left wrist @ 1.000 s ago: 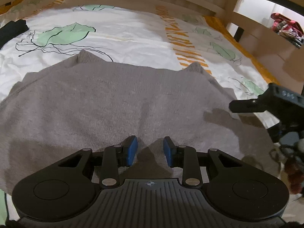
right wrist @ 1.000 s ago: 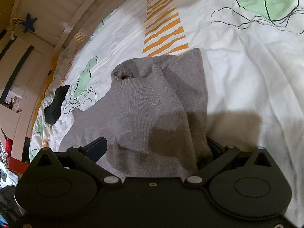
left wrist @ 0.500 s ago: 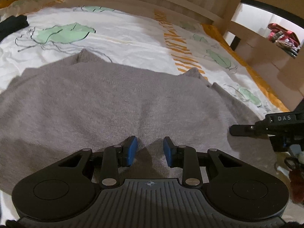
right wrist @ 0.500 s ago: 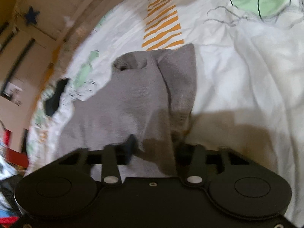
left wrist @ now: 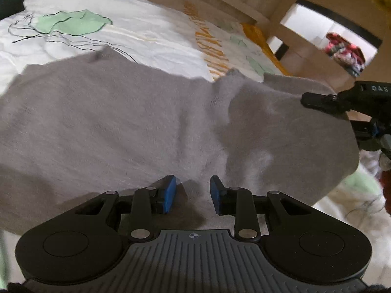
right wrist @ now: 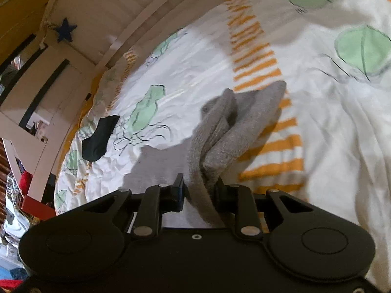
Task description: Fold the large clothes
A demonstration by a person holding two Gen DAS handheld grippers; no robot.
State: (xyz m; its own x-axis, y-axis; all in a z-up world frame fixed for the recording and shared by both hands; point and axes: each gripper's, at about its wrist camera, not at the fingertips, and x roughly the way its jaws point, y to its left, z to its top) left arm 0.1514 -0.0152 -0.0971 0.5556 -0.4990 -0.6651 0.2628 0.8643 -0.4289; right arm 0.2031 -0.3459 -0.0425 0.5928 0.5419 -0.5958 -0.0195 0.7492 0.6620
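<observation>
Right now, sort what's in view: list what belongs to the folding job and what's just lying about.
Belongs to the job:
- grey sweater, spread on the bed
- left hand-held gripper, fabric between its pads
- right hand-held gripper, jaws closing on a bunched part of the sweater

Just lying about:
- black cloth on the bedsheet
- blue star on the wall
- clothes pile on a shelf

Open bedsheet (right wrist: pixel 330 127) lies free toward 1 to 3 o'clock in the right wrist view. A black cloth (right wrist: pixel 99 138) sits at 10 o'clock. The wooden rail (left wrist: pixel 220 7) bounds the bed at 12 in the left view.
</observation>
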